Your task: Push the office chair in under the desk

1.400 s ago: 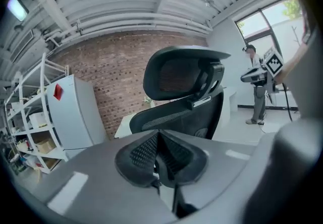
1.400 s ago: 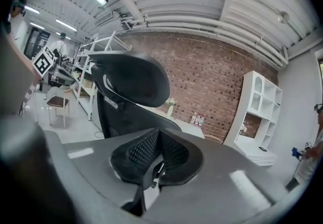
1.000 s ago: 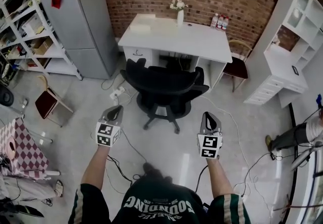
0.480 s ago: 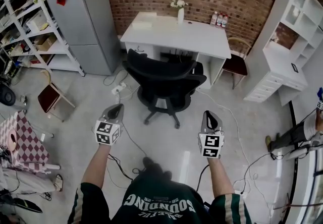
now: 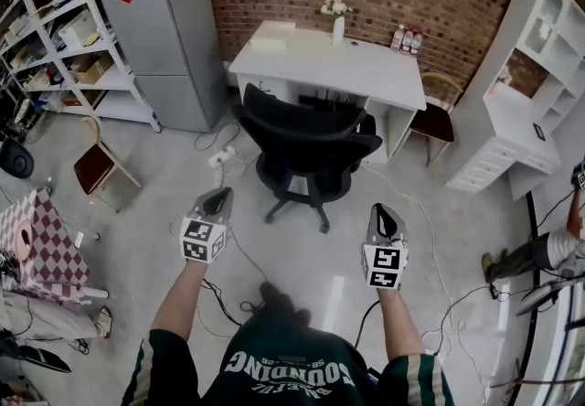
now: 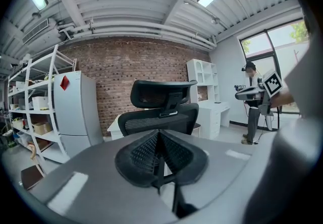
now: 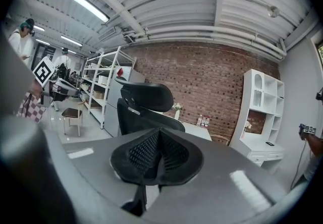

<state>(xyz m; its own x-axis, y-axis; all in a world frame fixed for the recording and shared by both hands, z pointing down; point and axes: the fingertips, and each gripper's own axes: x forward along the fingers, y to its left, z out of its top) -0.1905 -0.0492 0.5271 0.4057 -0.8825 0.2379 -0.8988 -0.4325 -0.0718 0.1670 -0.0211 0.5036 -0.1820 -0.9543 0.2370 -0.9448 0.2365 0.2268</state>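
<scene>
A black office chair (image 5: 306, 146) with a headrest stands on the floor in front of the white desk (image 5: 329, 66), its back toward me and its seat partly in the desk's knee space. My left gripper (image 5: 219, 200) is shut and empty, held in the air short of the chair's left side. My right gripper (image 5: 382, 217) is also shut and empty, short of the chair's right side. Neither touches the chair. The chair back (image 6: 159, 109) fills the middle of the left gripper view beyond the closed pads (image 6: 159, 157); it also shows (image 7: 144, 102) in the right gripper view.
A grey fridge (image 5: 169, 38) and metal shelving (image 5: 64, 38) stand left of the desk. A small wooden chair (image 5: 96, 162) sits at left, another (image 5: 434, 121) right of the desk. Cables (image 5: 228, 157) trail across the floor. A white cabinet (image 5: 521, 102) lines the right wall. A person's legs (image 5: 539, 253) show at right.
I have moved slightly forward and right; the chair and desk sit a little closer in view. Both grippers stay shut and at about the same spacing.
</scene>
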